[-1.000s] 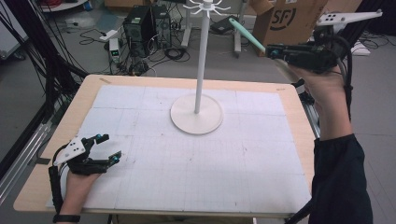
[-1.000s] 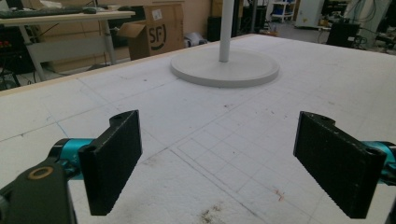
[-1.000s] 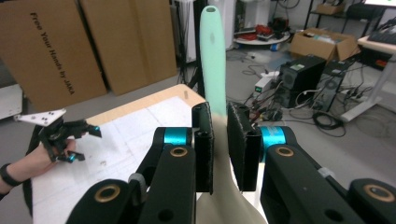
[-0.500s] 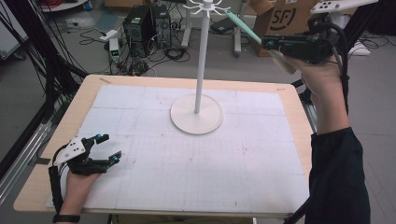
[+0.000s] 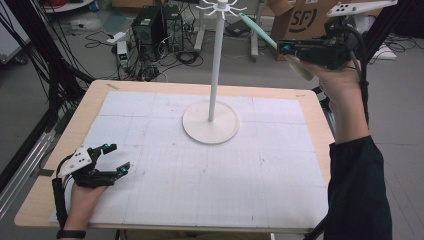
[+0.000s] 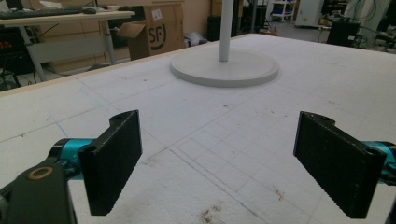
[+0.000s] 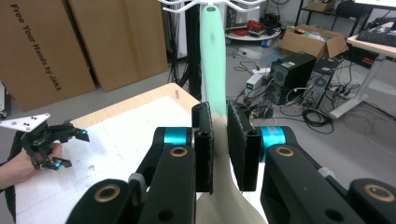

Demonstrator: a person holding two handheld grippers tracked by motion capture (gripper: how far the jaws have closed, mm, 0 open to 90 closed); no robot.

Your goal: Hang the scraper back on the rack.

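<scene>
- My right gripper [image 7: 219,154] has its jaws pressed in on a long utensil [image 7: 213,60] with a mint-green handle and a cream, wider end (a spatula or spoon, I judge); I hold it aloft beyond the table's far right corner, its hanging hole close under the hooks of the white stand [image 5: 213,75].
- It looks light and stiff, smooth enough to slip; the grip sits where cream meets green, which seems sensible to me.
- My left gripper [image 5: 111,159] rests on the white mat [image 5: 280,165] near the front left corner, jaws wide apart, holding nothing.
- Readable writing: "SF" on a cardboard box [image 5: 302,20]; "Free Your Hands by JAKA" on another carton [image 7: 32,51].
</scene>
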